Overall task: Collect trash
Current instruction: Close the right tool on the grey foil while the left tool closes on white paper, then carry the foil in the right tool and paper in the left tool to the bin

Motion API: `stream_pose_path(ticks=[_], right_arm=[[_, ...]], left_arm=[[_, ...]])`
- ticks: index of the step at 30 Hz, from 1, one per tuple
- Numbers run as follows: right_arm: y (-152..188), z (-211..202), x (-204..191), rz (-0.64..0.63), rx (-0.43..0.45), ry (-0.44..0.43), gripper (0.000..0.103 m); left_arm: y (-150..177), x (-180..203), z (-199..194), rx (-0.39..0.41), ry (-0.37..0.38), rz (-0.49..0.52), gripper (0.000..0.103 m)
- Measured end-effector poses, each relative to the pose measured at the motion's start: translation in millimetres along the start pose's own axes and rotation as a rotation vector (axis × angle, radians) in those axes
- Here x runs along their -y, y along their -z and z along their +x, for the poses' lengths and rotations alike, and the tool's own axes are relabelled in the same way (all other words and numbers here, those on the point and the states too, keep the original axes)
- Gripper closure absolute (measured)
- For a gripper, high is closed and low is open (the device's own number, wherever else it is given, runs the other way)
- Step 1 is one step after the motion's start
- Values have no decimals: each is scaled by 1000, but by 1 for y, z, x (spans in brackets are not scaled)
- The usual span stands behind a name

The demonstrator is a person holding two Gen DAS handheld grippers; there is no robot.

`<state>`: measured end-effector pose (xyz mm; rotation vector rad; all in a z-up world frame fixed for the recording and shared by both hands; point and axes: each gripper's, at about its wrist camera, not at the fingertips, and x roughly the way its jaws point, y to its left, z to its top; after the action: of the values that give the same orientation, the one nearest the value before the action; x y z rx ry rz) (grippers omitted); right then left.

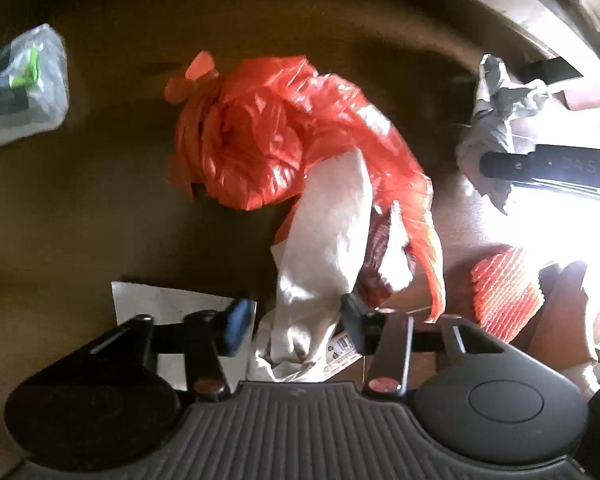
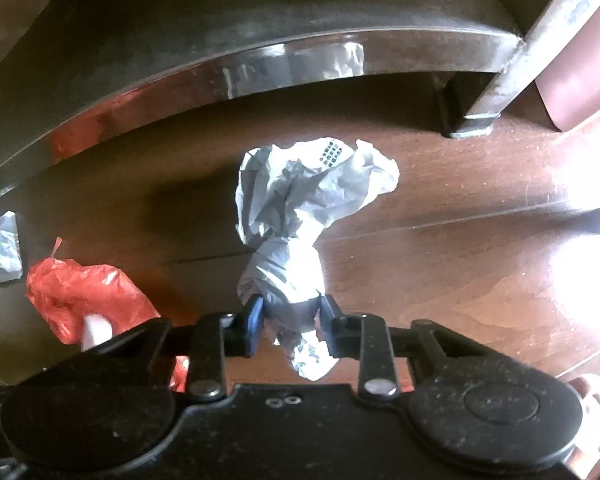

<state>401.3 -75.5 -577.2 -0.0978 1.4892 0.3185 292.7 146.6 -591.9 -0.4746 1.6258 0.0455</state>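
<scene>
The right gripper [image 2: 291, 322] points down at the dark brown wooden floor [image 2: 440, 248]. Its jaws are clenched on the lower end of a crumpled pale grey plastic bag [image 2: 300, 208], which is pinched narrow between the blue pads; a small white tail of the bag sticks out below them. The rest of this bag spreads out on the floor ahead of the gripper, in front of a low glossy dark ledge [image 2: 260, 64] with a metal leg [image 2: 496, 92] at its right end.

The left gripper [image 1: 296, 320] also points down at the floor. Between its jaws is a crumpled white paper wrapper [image 1: 324, 240], and the pad on the right touches it. On the left side a small gap seems to remain between pad and paper, so I cannot tell if the grip is firm. This wrapper lies partly under a bright orange-red plastic bag [image 1: 260, 132] with a knotted top, which rests on the floor just ahead. Under the left finger lies a flat grey sheet of card [image 1: 156, 304]. Well apart, at the far left, is a clear plastic packet with a green item inside [image 1: 24, 84]. At the right, an orange ribbed object [image 1: 504, 292] sits near a strong patch of sunlight.
</scene>
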Motion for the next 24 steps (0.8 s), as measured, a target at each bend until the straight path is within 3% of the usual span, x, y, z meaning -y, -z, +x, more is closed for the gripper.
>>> stream_pose_path(ticks=[1,3,5,15,24], right_arm=[[1,0,-2,-2,1,4,78],[2,-3,-3,-5,1,15,79],[3,-7,-4,-14,4,27,81],[16,-59,-26,7,17,37,83],[48,-164,-43,-12,76,5,84]], left_arm=[[-1,-4,1,-6,4,-9,69],[-1,-8,3,-13,13,-26,74],[-1,-9,3,-14,20,-25,88],[0,-4,-35,23,15,-41,92],[25,37,-117,89,-4,31,92]])
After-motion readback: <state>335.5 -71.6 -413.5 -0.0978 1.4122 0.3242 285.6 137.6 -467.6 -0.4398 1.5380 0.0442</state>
